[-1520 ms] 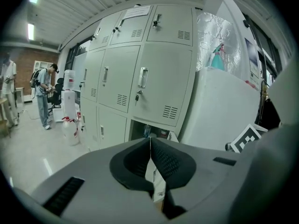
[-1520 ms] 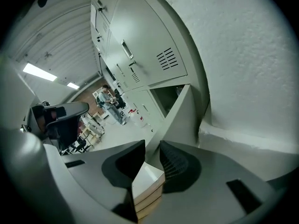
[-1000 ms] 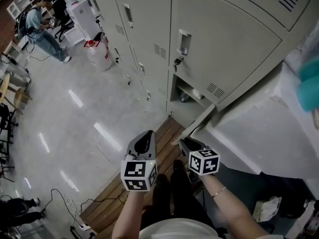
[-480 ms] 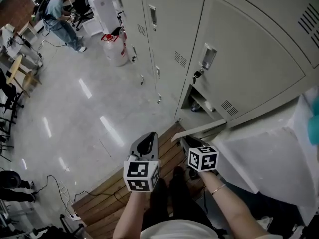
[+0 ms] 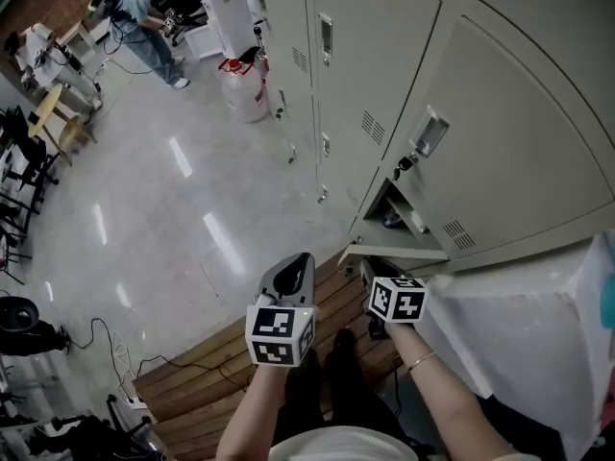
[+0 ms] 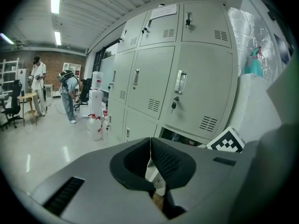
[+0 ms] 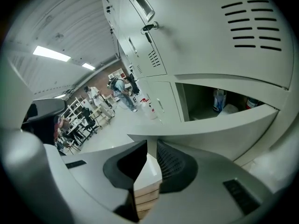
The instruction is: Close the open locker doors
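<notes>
The pale grey metal locker door [image 5: 396, 254] at the bottom of the bank hangs swung out over the slatted wooden platform [image 5: 216, 365], its compartment open behind it. The right gripper [image 5: 368, 271] sits just at the door's edge, jaws narrowly apart and just now closing, with nothing pinched between them. The left gripper [image 5: 292, 275] hovers beside it, its jaws together on nothing. A white plastic-sheeted bulk [image 5: 509, 325] crowds the right. Only the right gripper view shows a clear plastic bottle [image 7: 218, 100] inside.

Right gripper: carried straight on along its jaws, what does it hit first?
Most likely the open locker door: its free edge lies right ahead of the right gripper, whose jaws have just been closing with nothing between them. Depth is hard to judge.
</notes>
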### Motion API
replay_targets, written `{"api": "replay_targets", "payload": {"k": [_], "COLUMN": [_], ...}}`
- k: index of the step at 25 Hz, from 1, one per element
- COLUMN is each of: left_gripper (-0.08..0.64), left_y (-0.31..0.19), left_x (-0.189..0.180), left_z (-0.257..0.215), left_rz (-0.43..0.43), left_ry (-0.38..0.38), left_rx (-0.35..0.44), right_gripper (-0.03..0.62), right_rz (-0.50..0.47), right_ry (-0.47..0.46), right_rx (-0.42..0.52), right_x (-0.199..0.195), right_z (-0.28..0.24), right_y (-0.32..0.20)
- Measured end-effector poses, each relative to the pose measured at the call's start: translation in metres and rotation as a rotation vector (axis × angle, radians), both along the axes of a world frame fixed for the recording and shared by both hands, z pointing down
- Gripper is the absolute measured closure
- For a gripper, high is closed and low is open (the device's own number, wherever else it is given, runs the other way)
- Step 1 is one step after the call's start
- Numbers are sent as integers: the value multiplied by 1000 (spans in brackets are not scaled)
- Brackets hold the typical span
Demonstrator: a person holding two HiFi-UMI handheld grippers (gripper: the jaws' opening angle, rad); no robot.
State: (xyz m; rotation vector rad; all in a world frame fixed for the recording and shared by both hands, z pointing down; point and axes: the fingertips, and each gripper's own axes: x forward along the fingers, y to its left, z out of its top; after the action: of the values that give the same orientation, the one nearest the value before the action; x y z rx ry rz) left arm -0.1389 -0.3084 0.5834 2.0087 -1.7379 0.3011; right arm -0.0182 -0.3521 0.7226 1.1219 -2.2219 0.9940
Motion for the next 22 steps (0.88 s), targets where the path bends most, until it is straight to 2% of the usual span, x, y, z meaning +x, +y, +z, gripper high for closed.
{"api": "replay_targets", "payload": {"k": [11, 22], "left_gripper": [538, 538], "left_y": [-31, -51], "left_x": [0, 5], "left_z": [12, 20], "left_rz": [-15, -9], "left_ry": [12, 20], "left_rx": [-21, -37], "right_gripper": [557, 566], "right_rz": [25, 55], "right_ry": [15, 74], "right_rx": [-16, 30], "right_x": [6, 20], "right_z": [13, 17], "right_y": [-50, -100]}}
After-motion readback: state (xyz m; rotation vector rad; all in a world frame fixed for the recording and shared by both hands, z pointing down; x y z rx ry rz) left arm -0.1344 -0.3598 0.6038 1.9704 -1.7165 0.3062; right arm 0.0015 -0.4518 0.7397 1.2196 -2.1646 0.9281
